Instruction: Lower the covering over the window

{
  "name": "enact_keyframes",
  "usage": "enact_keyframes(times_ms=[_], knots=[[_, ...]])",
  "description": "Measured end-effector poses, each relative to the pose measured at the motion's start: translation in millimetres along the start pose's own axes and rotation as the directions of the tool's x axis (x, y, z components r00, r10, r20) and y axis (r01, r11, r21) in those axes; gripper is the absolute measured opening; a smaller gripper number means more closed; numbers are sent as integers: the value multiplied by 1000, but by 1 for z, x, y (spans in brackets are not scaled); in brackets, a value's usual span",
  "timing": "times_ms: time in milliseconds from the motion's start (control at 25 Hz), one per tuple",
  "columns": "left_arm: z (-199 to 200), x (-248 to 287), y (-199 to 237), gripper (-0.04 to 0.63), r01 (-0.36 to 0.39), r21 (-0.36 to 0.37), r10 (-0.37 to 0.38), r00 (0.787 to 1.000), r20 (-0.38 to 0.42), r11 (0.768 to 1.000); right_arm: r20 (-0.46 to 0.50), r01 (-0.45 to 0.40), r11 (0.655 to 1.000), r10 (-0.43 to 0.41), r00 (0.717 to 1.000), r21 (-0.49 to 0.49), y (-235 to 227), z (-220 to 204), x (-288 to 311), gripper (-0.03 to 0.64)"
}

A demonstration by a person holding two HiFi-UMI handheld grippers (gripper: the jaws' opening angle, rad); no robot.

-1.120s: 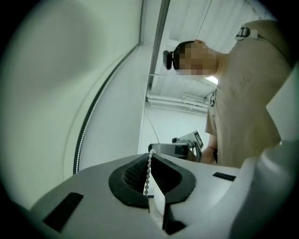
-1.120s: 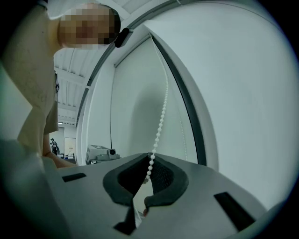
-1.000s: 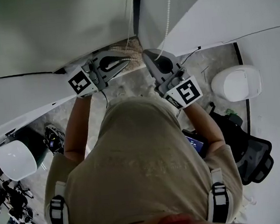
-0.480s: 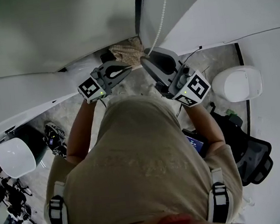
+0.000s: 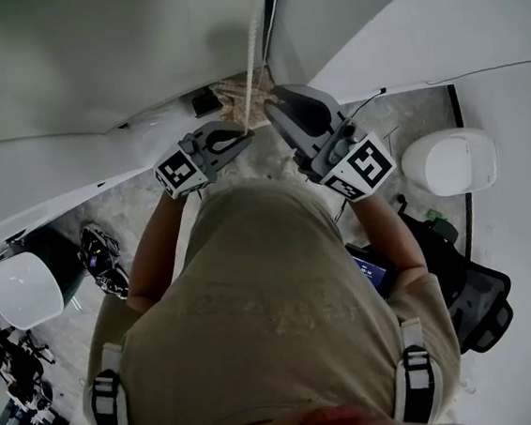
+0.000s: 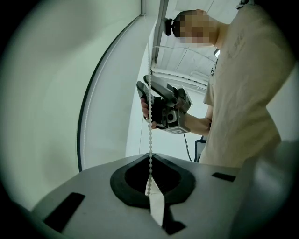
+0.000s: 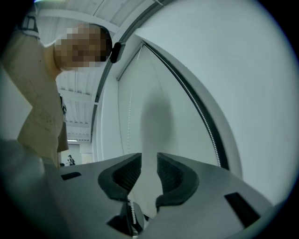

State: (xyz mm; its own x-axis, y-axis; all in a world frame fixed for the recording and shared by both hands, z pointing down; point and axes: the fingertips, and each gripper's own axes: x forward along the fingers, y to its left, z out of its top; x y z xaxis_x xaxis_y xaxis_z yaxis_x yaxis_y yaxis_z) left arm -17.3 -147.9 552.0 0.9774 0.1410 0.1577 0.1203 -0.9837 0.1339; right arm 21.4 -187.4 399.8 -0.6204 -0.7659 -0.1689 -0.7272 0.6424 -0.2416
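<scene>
Bead chain [image 6: 150,135] white. Covering [image 7: 140,93] plain off-white. Left gripper [image 5: 248,135], right gripper [image 5: 272,114]: grey bodies, black pads, black-and-white square markers. Shirt [image 5: 276,309] tan. Floor [image 5: 143,210] mottled grey.

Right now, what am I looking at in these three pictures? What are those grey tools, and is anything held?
A person holds a two-jaw gripper in each hand; no robot arm. One picture looks down from a camera on the person's head; the other two cameras ride on the grippers and look along their jaws. The left gripper is shut on the bead chain, which presumably works the blind. The right gripper has just been opening its jaws; they stand apart, with some chain deep in the gap, not pinched. No table, only floor.
</scene>
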Motion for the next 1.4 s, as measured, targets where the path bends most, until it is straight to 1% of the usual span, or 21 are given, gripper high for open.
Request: enact_keyframes(times_ms=[40, 80, 160, 240, 320, 360, 400, 560, 680, 760, 840, 920, 960, 1000, 1080, 1120, 1160, 1240, 1320, 1400], knots=[[0, 0, -1, 12, 4, 1, -4, 1000, 2, 1000, 0, -28, 1000, 28, 1000, 11, 5, 0, 3, 104], [-1, 0, -2, 12, 7, 0, -7, 1000, 2, 1000, -1, -58, 998, 58, 998, 18, 11, 1, 6, 115], [-2, 2, -4, 12, 11, 0, -11, 1000, -1, 1000, -1, -110, 994, 110, 994, 21, 26, 5, 11, 116], [-1, 4, -5, 12, 12, 2, -12, 1000, -2, 1000, -5, -132, 991, 132, 991, 2, 33, 6, 12, 115], [0, 5, -6, 12, 11, 4, -11, 1000, -2, 1000, -18, -113, 993, 112, 994, -31, 32, 4, 12, 106], [-1, 5, -6, 12, 12, 5, -12, 1000, -5, 1000, -24, -103, 994, 102, 994, -42, 31, 3, 13, 66], [-3, 5, -6, 12, 13, 5, -13, 1000, -8, 1000, -29, -101, 994, 100, 995, -44, 31, 2, 14, 57], [-9, 4, -5, 12, 17, 5, -17, 1000, -18, 1000, -29, -118, 992, 117, 993, -34, 32, 3, 21, 57], [-9, 6, -6, 12, 17, 7, -17, 1000, -16, 1000, -39, -104, 993, 102, 994, -50, 31, 2, 22, 55], [-7, 8, -9, 12, 18, 12, -18, 1000, -13, 1000, -42, -98, 993, 96, 995, -66, 31, 1, 20, 37], [-7, 10, -10, 12, 25, 15, -25, 1000, -14, 1000, -46, -97, 992, 94, 994, -75, 31, -2, 20, 34], [-9, 11, -7, 12, 28, 14, -28, 999, -17, 999, -60, -94, 993, 90, 994, -71, 29, -5, 22, 33], [-10, 11, -6, 12, 26, 17, -26, 1000, -17, 1000, -69, -87, 994, 82, 994, -65, 27, -7, 22, 16], [-10, 12, -6, 12, 21, 23, -21, 1000, -14, 1000, -79, -73, 996, 69, 995, -49, 24, -9, 21, 14], [-4, 10, -4, 14, 9, 22, -10, 1000, 23, 1000, -101, -25, 1000, 26, 995, 14, 11, -10, 19, 11], [3, 6, -3, 14, 7, -1, -7, 998, 61, 1000, -115, 0, 999, 4, 993, 34, 5, -10, 19, 9], [11, 1, -1, 44, 7, -28, -4, 994, 105, 1000, -132, 19, 999, -14, 991, 31, 0, -11, 18, 9], [34, -14, 8, 110, -2, -54, 13, 981, 195, 999, -190, 40, 999, -42, 981, -14, -7, -25, 16, 9], [72, -27, 22, 137, -39, -46, 50, 960, 276, 998, -289, 62, 997, -70, 955, -35, -15, -59, 14, 9], [117, -28, 34, 152, -99, -3, 95, 945, 314, 995, -368, 75, 997, -73, 927, -6, -21, -91, 10, 9]])
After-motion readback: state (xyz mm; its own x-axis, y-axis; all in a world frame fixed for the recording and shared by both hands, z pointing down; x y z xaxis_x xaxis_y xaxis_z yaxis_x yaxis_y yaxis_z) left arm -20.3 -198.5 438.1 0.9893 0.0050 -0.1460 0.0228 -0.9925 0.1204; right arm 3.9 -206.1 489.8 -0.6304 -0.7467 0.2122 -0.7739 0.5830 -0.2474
